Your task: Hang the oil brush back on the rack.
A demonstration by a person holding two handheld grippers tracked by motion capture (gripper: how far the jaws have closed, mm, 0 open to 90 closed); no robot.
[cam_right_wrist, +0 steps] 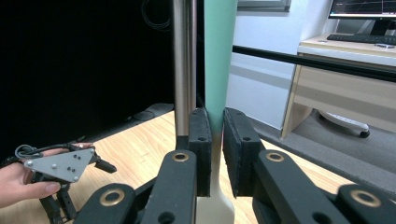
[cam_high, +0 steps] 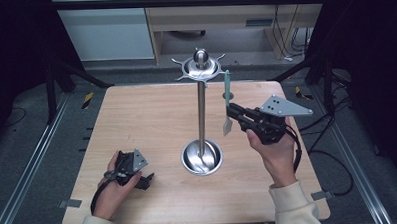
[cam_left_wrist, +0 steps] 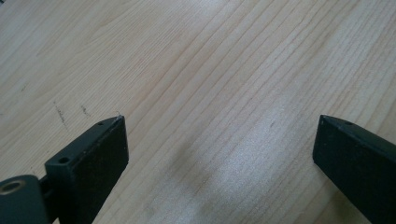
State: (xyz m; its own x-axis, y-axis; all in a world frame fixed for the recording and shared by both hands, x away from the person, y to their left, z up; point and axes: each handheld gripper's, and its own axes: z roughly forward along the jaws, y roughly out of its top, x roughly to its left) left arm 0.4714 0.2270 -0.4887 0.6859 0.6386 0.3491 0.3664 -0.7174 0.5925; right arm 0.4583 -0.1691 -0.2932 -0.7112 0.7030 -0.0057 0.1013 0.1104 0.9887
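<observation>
A tall steel stand [cam_high: 201,117] rises from a round bowl-shaped base [cam_high: 202,158] at the table's middle, with a ring of hooks [cam_high: 201,68] at its top. My right gripper [cam_high: 230,111] is shut on a utensil [cam_high: 227,91] with a teal handle and a pale head. The utensil hangs upright, head down, just right of the pole. In the right gripper view the pads [cam_right_wrist: 201,135] clamp the teal handle [cam_right_wrist: 219,56] beside the pole [cam_right_wrist: 183,60]. My left gripper [cam_high: 148,180] rests on the table at the front left, open, with bare wood between its jaws [cam_left_wrist: 219,140].
The wooden table [cam_high: 146,114] sits inside a dark metal frame with rails on both sides. A desk and cables stand beyond the far edge. The person's left hand and its gripper [cam_right_wrist: 58,165] lie low on the tabletop.
</observation>
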